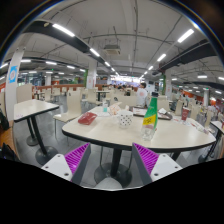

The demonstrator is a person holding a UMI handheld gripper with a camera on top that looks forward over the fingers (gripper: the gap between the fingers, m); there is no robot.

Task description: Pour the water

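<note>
Gripper (108, 160) fingers apart, nothing between them; purple pads (77, 156) facing inward; held back from the table (175, 136), level with its near edge; round white table beyond the fingers; green bottle (150, 113) upright on it, ahead and right of the fingers, well apart from them; white cup (125, 119) just left of the bottle; red item (88, 118) lying flat further left; second table (30, 108) off to the left; big hall behind, rows of ceiling lights (64, 30), pillars; can't tell water level in bottle.
</note>
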